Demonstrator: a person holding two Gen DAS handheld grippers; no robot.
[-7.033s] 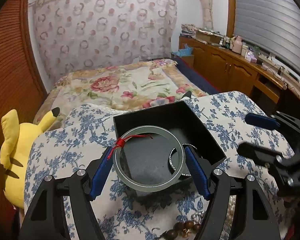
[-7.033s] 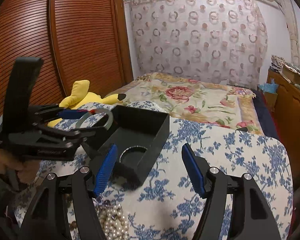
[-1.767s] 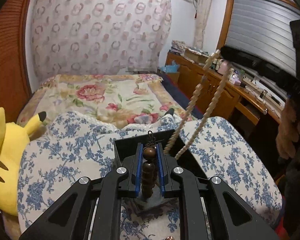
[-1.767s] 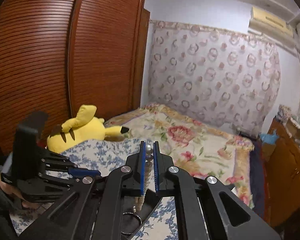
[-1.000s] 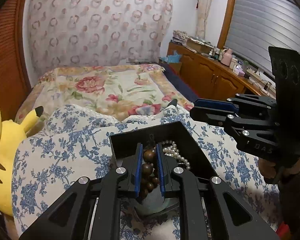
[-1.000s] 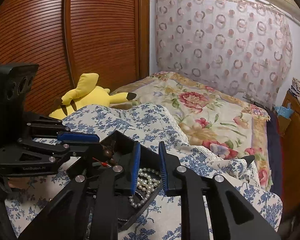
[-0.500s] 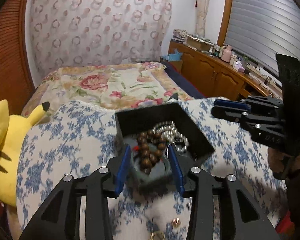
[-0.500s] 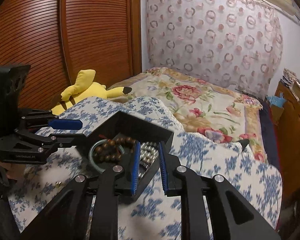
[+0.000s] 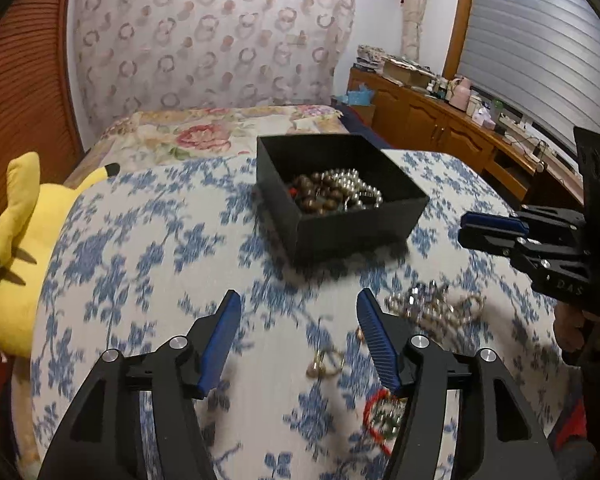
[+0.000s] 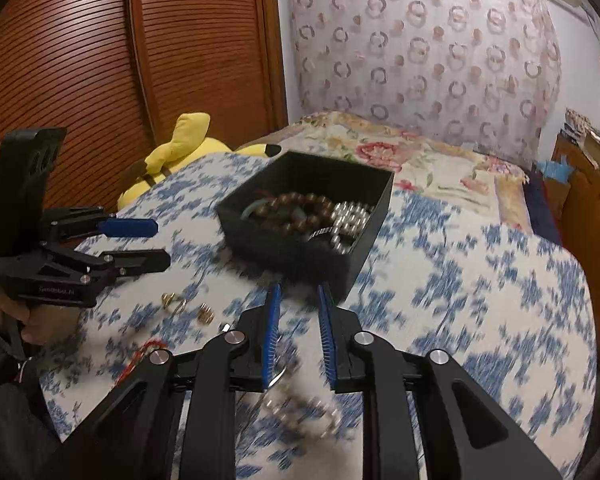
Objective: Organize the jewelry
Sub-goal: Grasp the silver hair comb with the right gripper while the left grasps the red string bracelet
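A black box point(image 9: 360, 236) point(image 10: 300, 256) stands on the blue-flowered cloth and holds a brown bead bracelet point(image 9: 314, 198) point(image 10: 296, 210) and a pearl string point(image 9: 356, 186) point(image 10: 348, 216). My left gripper point(image 9: 298, 296) point(image 10: 140, 244) hovers short of the box, jaws opening, nothing between them. Loose on the cloth lie a gold ring point(image 9: 324, 360) point(image 10: 174, 302), a silvery chain point(image 9: 432, 304) and a red-corded piece point(image 9: 380, 412) point(image 10: 140, 354). My right gripper point(image 10: 299, 289) point(image 9: 488, 228) has a narrow, widening gap with nothing in it, above a blurred silvery bracelet point(image 10: 300, 412).
A yellow plush toy point(image 9: 16, 240) point(image 10: 176, 148) lies off the cloth's left edge. Behind the box is a bed with a floral cover point(image 9: 204, 136). Wooden cabinets point(image 9: 440, 128) run along the right, and slatted wardrobe doors point(image 10: 100, 60) along the left.
Both grippers drew back from the box. The left jaws opened and let the brown bead bracelet go into the box. The right jaws widened slightly.
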